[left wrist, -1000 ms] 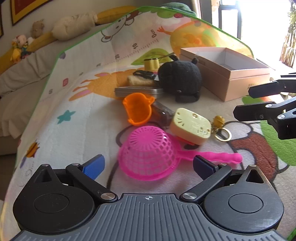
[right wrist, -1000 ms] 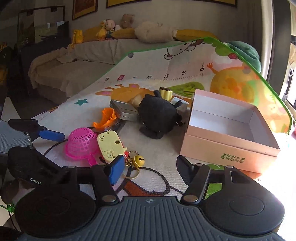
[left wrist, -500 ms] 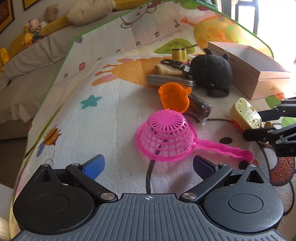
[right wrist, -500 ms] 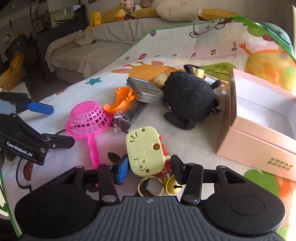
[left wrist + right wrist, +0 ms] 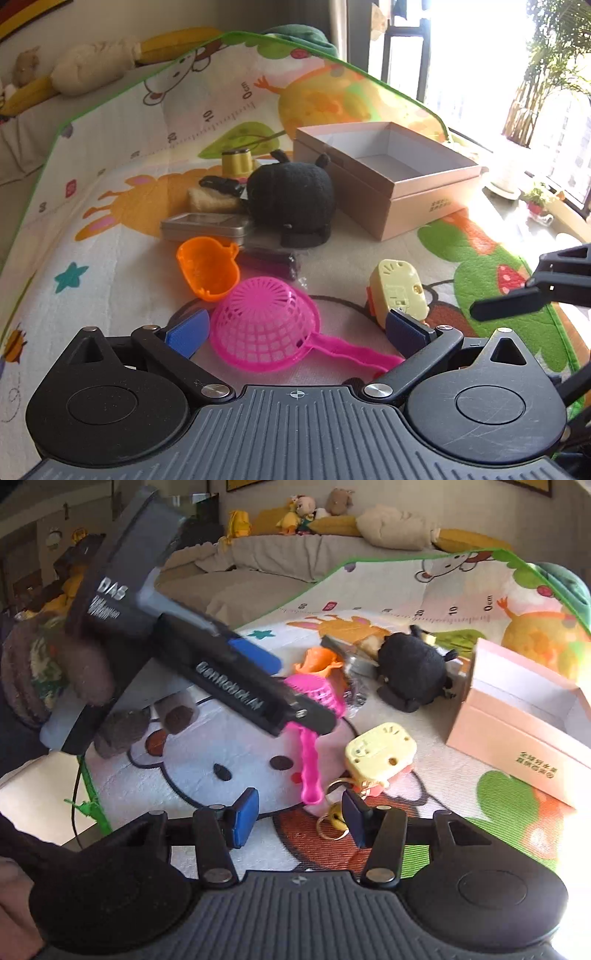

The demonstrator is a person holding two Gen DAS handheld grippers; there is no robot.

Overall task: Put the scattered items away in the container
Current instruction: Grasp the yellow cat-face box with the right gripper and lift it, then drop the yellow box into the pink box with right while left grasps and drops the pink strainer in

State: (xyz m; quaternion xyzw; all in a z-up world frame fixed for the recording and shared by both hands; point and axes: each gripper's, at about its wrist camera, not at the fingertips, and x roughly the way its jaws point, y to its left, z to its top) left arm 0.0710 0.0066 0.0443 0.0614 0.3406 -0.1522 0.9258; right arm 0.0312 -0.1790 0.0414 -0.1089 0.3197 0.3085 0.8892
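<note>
Sieve point(image 5: 264, 328) now sits between the left gripper point(image 5: 295, 328)'s wide fingers, up from ahead of them, so a grasp looks near. Right gripper point(image 5: 299, 812), fingers wide and empty, has released the yellow toy point(image 5: 380, 755), lying just ahead. Box point(image 5: 391, 177) stands open beyond, path unobstructed.

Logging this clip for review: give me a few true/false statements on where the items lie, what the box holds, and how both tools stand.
1. The pink box holds nothing. True.
2. The left tool is shut on the pink strainer. False: it is open, its fingers either side of the strainer.
3. The black plush toy sits inside the box. False: it lies on the mat beside it.
4. The right tool is open and holds nothing. True.
5. The yellow keychain toy lies on the mat. True.
</note>
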